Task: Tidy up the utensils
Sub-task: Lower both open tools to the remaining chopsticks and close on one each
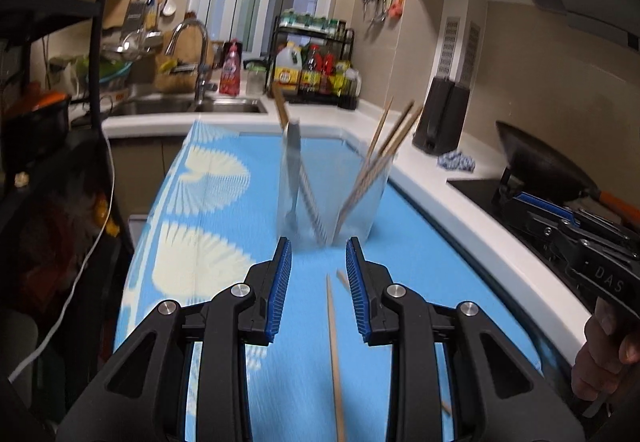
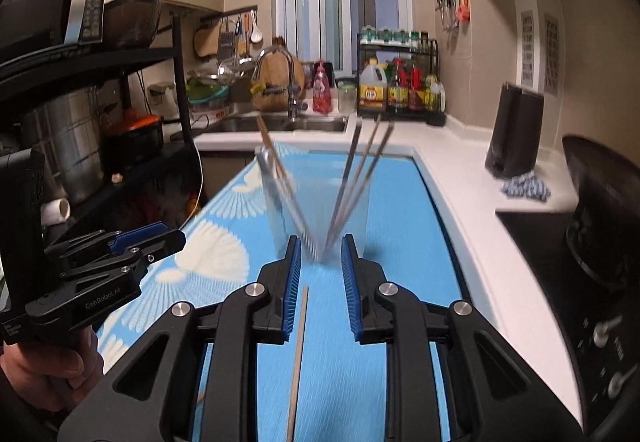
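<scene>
While the blue mat (image 1: pixel 224 201) with its pale fan pattern covers most of the worktop, a white counter (image 1: pixel 440 177) runs along its far and right edges, and a sink (image 1: pixel 188 106) with a curved tap (image 1: pixel 200 53) sits at the back. A rack of bottles (image 1: pixel 316 65) stands in the far corner, and a dark knife block (image 1: pixel 442 117) stands on the counter to the right.

On the mat, a clear holder (image 1: pixel 328 185) stands upright, blurred, with two sections. Its left section holds a flat metal utensil (image 1: pixel 294 161) and a stick leaning left; its right section holds several chopsticks (image 1: pixel 394 133) fanning out to the right.

Just in front of that holder, the left gripper (image 1: pixel 319 282) hovers over the mat with its blue pads parted by a narrow gap and nothing pressed between them. A loose chopstick (image 1: pixel 334 354) lies on the mat below that gap, nearer the right finger, running toward the camera. A second short wooden tip (image 1: pixel 342 279) shows just beside the right pad.

From the right wrist view, the right gripper (image 2: pixel 320 282) likewise sits just short of the holder (image 2: pixel 320 201), jaws narrowly apart and empty. A single chopstick (image 2: pixel 298 358) lies flat on the mat beneath it, close to the left finger. The left gripper (image 2: pixel 132 242) appears at the left edge, held by a hand (image 2: pixel 48 374).
</scene>
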